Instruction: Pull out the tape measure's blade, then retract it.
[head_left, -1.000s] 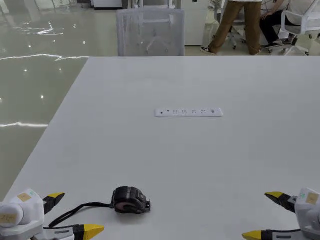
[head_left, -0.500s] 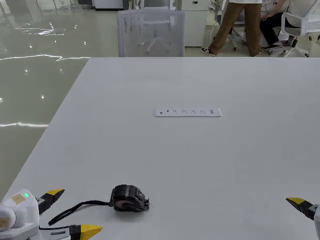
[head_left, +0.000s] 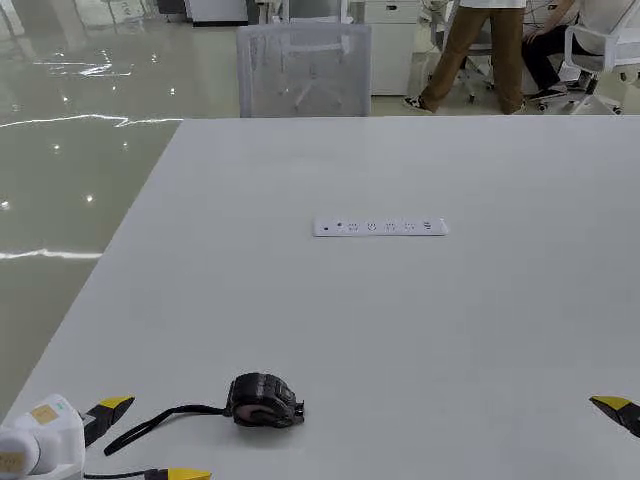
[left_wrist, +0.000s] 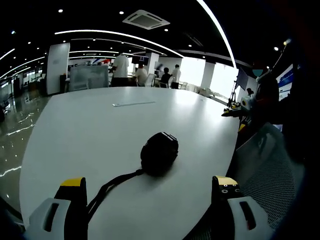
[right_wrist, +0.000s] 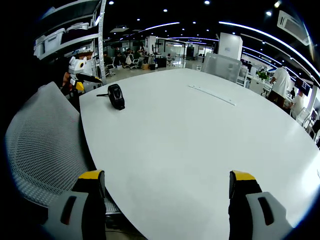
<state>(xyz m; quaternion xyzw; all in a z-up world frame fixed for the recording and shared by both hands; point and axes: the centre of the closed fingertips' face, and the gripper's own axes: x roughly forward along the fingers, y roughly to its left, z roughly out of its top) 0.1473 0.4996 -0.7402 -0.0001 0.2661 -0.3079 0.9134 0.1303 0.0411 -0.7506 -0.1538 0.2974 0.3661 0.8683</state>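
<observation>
Tape measure (left_wrist: 159, 152): small hard case, probably dense, rubbery skin; clamp across its flat sides. Left gripper (left_wrist: 150, 182) and right gripper (right_wrist: 167, 175): jaws spread wide, holding nothing.

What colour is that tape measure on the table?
The tape measure is mostly black; the left gripper view shows it best.

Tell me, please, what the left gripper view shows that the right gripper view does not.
Left gripper view: the left gripper, its fingers open, with the strap running in between them from the tape measure close ahead.
Right gripper view: the right gripper, its fingers open over the near table edge, and shelves holding bins.
Both: the white table, the tape measure, the power strip and a mesh chair.
</observation>
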